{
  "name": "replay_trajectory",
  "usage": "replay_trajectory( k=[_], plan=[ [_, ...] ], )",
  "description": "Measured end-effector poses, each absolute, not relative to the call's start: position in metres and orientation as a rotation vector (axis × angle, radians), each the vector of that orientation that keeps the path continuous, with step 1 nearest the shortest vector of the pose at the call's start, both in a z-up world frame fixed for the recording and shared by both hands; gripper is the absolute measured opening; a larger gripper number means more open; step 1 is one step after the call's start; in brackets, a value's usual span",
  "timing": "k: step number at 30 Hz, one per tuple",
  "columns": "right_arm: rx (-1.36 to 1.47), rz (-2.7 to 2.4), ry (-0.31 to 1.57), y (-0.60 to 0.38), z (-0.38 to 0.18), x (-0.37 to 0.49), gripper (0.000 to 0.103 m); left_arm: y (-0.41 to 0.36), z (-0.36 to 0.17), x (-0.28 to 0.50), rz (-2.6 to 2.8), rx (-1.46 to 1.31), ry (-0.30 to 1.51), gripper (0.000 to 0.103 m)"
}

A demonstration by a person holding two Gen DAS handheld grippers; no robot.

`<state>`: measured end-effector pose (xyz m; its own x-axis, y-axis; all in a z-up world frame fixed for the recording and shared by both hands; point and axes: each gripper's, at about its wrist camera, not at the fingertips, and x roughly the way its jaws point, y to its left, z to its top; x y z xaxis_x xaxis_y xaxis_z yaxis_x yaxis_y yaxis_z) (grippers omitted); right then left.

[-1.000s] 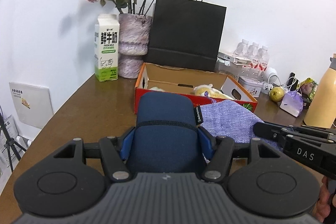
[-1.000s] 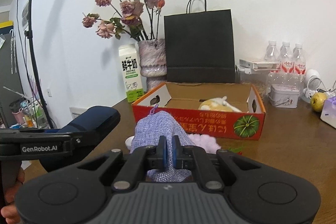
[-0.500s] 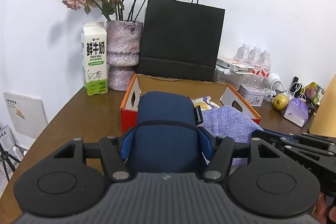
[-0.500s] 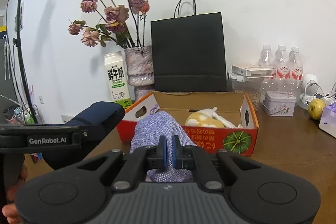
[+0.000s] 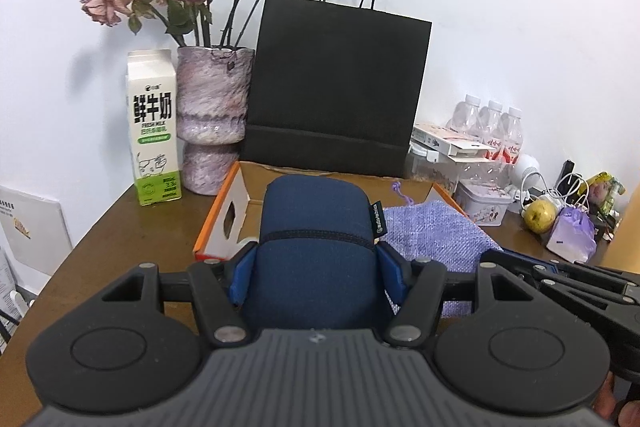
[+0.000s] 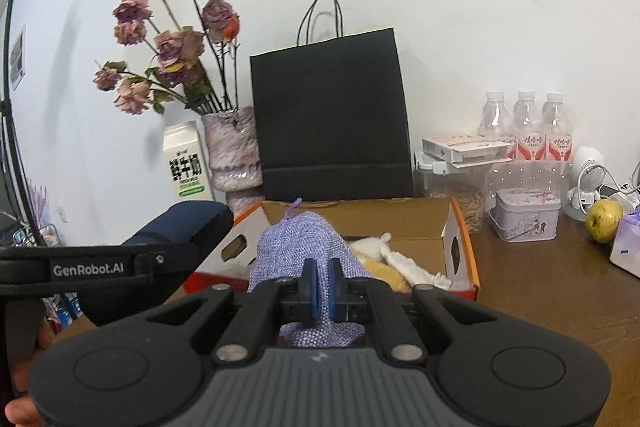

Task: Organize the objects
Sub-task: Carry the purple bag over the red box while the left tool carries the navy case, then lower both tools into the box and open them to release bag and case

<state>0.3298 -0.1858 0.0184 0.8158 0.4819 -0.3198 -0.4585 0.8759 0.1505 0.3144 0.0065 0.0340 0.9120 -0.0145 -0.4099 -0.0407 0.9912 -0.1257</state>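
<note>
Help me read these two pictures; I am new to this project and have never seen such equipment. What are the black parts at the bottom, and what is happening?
No robot here: a person holds a two-finger gripper in each hand, with a camera on each looking forward along the fingers. The left gripper clamps a dark blue pouch. The right gripper pinches a purple cloth bag. Both are held over an open cardboard box on a brown table. Behind stand a milk carton, a vase and a black paper bag.
</note>
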Motion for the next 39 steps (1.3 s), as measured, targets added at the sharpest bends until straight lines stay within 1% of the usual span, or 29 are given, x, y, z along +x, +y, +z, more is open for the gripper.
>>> replay_trajectory(
  k=[14,26,39],
  plan=[
    [0.080,0.483,0.332,-0.175,0.019,0.390,0.005,0.004,0.045,0.378,0.022,-0.107,0.396,0.064],
    [0.053,0.474,0.329,-0.158,0.017,0.431,0.005,0.010,0.032,0.425,0.048,-0.127,0.399,0.064],
    [0.025,0.463,0.380,-0.151,0.001,0.461,0.005,0.020,0.014,0.447,0.069,-0.141,0.425,0.064]
  ],
)
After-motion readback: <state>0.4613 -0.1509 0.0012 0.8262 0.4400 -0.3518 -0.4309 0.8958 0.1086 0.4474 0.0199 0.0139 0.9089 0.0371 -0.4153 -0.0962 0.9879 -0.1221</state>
